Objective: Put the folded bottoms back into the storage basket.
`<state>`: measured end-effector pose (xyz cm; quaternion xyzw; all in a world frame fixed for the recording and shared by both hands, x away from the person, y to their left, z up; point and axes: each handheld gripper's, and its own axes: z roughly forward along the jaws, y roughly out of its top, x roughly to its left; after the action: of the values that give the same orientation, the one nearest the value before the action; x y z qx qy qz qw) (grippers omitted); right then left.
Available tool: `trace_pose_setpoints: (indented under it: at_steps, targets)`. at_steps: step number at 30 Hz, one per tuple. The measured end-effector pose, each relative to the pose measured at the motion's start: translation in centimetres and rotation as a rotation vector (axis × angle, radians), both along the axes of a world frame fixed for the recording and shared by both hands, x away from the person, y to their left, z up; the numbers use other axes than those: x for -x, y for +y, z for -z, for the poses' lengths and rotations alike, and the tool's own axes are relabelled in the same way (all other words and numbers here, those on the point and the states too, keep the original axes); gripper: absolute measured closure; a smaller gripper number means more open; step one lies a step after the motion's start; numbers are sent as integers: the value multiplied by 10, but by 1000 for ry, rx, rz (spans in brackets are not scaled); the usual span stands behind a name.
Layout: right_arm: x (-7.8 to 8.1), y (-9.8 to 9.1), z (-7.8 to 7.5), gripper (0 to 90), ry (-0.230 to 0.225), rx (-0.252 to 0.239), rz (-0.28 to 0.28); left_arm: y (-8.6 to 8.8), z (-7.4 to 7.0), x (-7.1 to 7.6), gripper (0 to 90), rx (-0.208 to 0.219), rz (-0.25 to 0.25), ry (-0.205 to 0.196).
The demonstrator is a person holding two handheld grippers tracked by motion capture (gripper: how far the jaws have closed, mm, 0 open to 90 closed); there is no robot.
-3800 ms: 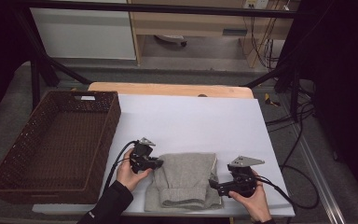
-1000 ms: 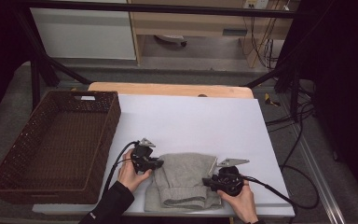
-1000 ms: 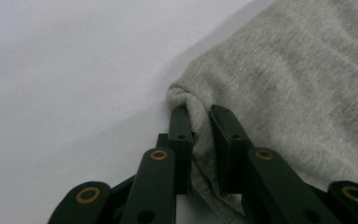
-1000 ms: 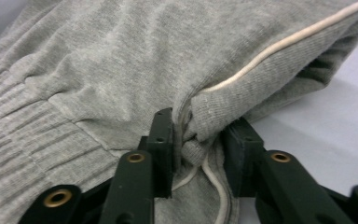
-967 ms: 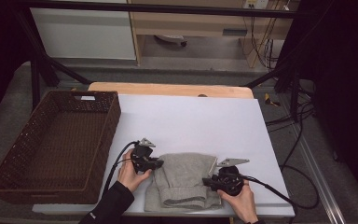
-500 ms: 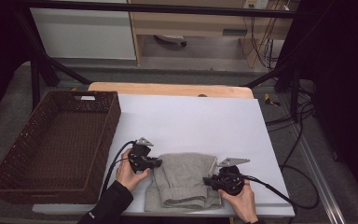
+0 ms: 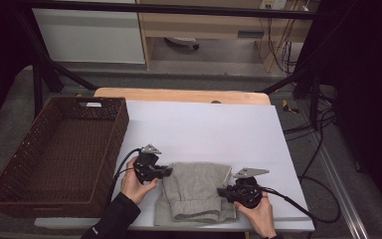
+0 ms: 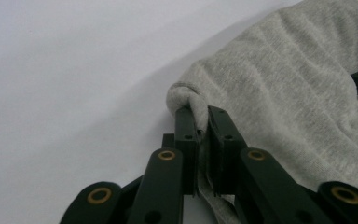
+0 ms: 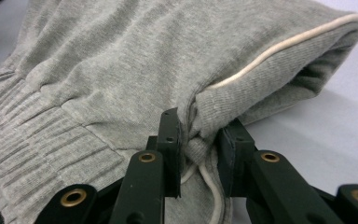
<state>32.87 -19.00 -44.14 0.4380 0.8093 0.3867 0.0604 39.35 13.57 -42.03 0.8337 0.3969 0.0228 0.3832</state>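
My left hand-held gripper pinches the grey garment's edge; my right hand-held gripper pinches its opposite edge on the counter.

Jaws on grey garment edge

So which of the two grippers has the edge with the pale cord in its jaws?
The right gripper: it pinches the grey garment where a cream cord runs along the edge. The left gripper holds a plain rolled fold with no cord.
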Motion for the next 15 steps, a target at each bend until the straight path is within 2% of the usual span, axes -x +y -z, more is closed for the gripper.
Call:
trace_pose_setpoints:
  at_steps: [15]
  targets:
    - [2,-1,-4,736,-27,-16,-5,-1,-13,6,836,15,8,-26]
